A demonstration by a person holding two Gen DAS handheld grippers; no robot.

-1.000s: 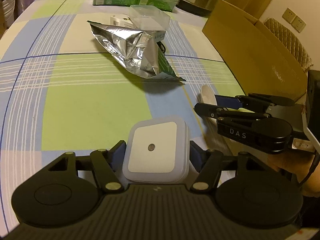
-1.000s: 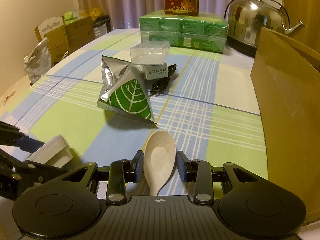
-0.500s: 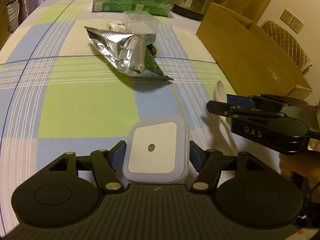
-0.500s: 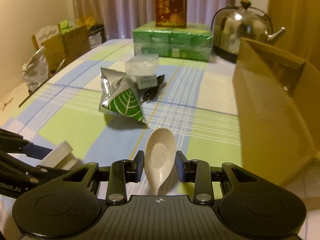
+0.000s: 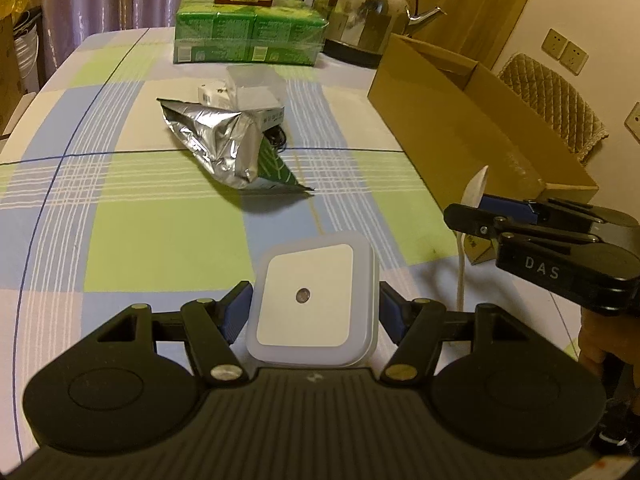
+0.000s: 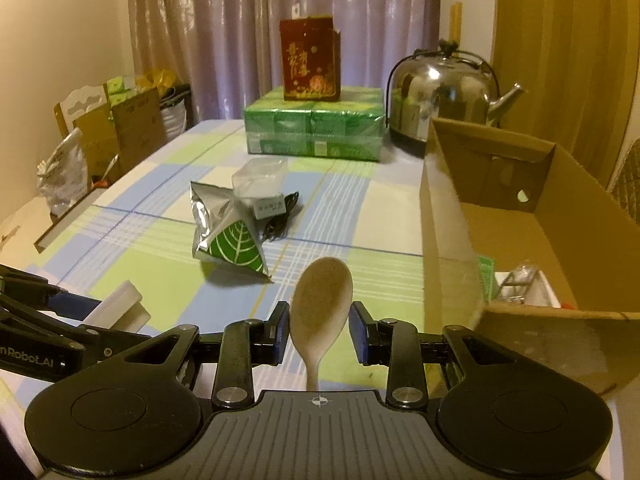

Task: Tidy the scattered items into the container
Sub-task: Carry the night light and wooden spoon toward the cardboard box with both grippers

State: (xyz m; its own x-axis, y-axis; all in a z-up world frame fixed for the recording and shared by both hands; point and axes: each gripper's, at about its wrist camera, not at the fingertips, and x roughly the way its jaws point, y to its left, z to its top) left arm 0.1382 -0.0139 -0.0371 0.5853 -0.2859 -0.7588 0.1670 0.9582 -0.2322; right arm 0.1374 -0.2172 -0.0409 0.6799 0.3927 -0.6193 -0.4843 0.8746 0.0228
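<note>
My left gripper (image 5: pixel 314 304) is shut on a white square night light (image 5: pixel 314 300) and holds it above the checked tablecloth. My right gripper (image 6: pixel 320 320) is shut on a pale spoon (image 6: pixel 322 300), whose bowl points forward in the air. The open cardboard box (image 6: pixel 500 220) stands just right of the spoon, with a few items lying at its near end. In the left wrist view the right gripper (image 5: pixel 464 216) and its spoon (image 5: pixel 474 192) hang by the box (image 5: pixel 460 120). On the table lie a foil bag (image 6: pixel 228 236), a clear plastic case (image 6: pixel 260 180) and a black cable (image 6: pixel 280 220).
Green wrapped packs (image 6: pixel 314 132) with a red box (image 6: pixel 310 64) on top stand at the far end, next to a steel kettle (image 6: pixel 444 92). Cartons and bags (image 6: pixel 100 140) are stacked beyond the table's left edge. A padded chair (image 5: pixel 552 104) stands behind the box.
Both grippers have risen and tilted up with their loads. The right gripper has carried the spoon rightward, close to the box's near corner.
</note>
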